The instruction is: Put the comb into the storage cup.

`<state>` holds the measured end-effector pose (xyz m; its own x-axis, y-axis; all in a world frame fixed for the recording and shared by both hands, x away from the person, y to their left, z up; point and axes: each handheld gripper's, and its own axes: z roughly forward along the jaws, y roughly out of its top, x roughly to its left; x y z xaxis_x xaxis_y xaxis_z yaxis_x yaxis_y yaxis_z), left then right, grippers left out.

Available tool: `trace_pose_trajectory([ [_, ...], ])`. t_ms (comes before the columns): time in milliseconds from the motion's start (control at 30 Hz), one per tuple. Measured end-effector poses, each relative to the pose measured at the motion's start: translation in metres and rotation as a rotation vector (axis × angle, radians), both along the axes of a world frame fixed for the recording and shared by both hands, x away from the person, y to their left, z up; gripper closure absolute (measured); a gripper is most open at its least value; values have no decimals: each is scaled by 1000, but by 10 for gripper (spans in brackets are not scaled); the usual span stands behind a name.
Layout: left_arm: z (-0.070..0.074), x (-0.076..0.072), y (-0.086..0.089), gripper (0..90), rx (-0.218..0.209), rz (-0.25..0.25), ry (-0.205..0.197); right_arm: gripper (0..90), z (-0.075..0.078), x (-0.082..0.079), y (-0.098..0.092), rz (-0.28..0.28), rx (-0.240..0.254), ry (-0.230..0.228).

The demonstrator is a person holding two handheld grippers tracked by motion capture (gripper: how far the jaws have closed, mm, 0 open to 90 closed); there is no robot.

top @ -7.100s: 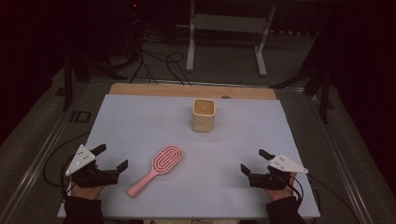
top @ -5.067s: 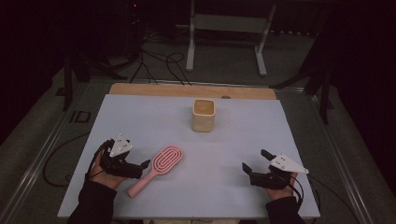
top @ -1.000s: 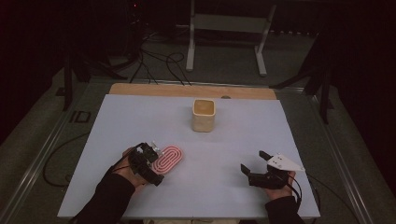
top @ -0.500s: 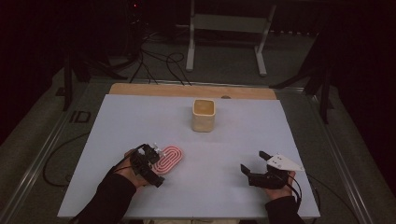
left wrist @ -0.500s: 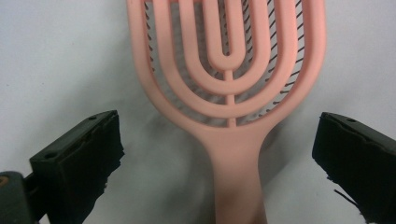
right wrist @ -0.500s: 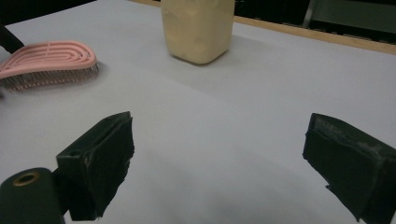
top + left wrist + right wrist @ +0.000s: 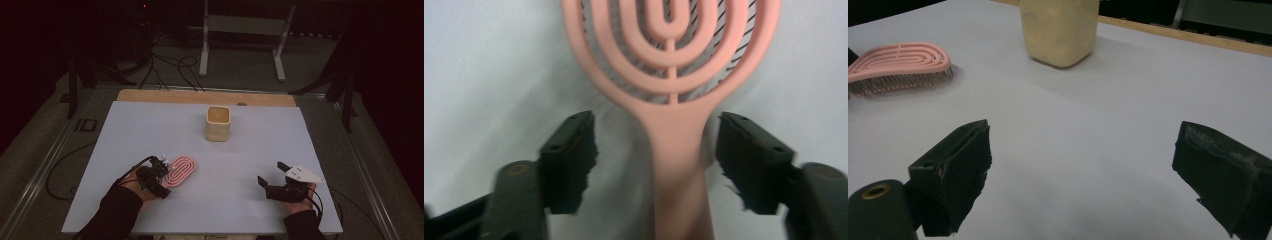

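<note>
The one pink hairbrush (image 7: 181,171) lies near the table's (image 7: 125,130) left front, its handle hidden under the left gripper (image 7: 161,176), whose jaws have just been closing around it with gaps still either side. The right gripper (image 7: 271,179) rests wide open and empty at the near right. One beige cup (image 7: 218,123) stands farther back.

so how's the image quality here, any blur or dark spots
High view: the room behind the table is nearly black and the frame is dim. Left gripper view: the pink hairbrush handle and the fingers are soft, their edges smeared. Right gripper view: evenly lit, the beige cup fairly sharp, near fingers slightly soft.
</note>
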<state>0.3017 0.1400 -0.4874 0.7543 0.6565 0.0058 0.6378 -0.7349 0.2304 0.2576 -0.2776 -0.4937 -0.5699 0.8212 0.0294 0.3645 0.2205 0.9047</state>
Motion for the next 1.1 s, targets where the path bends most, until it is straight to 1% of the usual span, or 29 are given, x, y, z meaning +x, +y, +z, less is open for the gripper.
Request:
trace_pose_trajectory([
  [33,0,0,0,393,0,0,0,85,0,0,0,0,0,1],
  [67,-1,1,2,439,-5,2,18,86,0,0,0,1,-2,2],
  [200,0,3,3,524,-14,6,28,86,0,0,1,1,-1,4],
  [333,1,6,3,575,-23,21,53,86,-1,0,1,3,-4,5],
  [433,1,7,2,590,-24,27,56,86,-1,0,1,3,-4,6],
  [467,2,8,2,607,-27,36,73,86,-1,0,1,1,-3,8],
  [533,2,9,3,621,-42,45,94,86,-1,1,0,0,-4,9],
  [633,2,10,3,627,-55,54,105,86,-1,1,0,1,-5,9],
  [667,1,10,4,628,-88,63,131,86,-1,1,1,1,-6,11],
  [800,1,10,3,636,-86,63,134,86,-1,1,1,0,-9,12],
  [833,2,10,3,645,-76,56,131,86,-1,1,1,0,-9,12],
  [900,2,9,2,663,-70,54,128,86,-2,1,1,-1,-11,14],
  [1100,1,9,1,674,-57,50,118,86,-2,2,1,-1,-14,18],
])
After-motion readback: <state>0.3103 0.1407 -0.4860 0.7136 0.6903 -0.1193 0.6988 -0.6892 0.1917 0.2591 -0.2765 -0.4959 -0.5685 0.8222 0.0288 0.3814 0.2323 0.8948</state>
